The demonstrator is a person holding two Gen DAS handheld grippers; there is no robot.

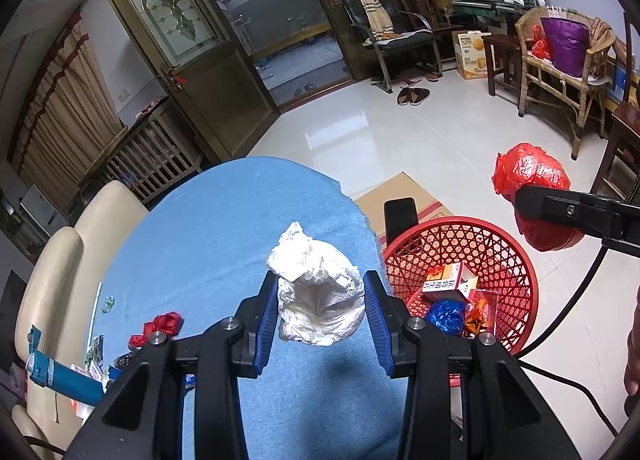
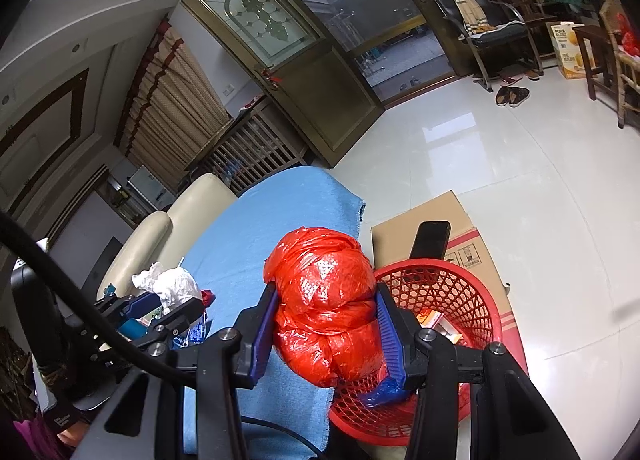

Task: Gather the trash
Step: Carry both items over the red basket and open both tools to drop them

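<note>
Above basket point(image 2: 448, 300), right gripper point(image 2: 326, 320) (tilted down)

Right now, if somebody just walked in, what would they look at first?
Probably the shiny red plastic bag, bunched into a ball and squeezed in the right gripper beside the red basket. Next, the crumpled white paper pinched in the left gripper above the blue cloth.
</note>
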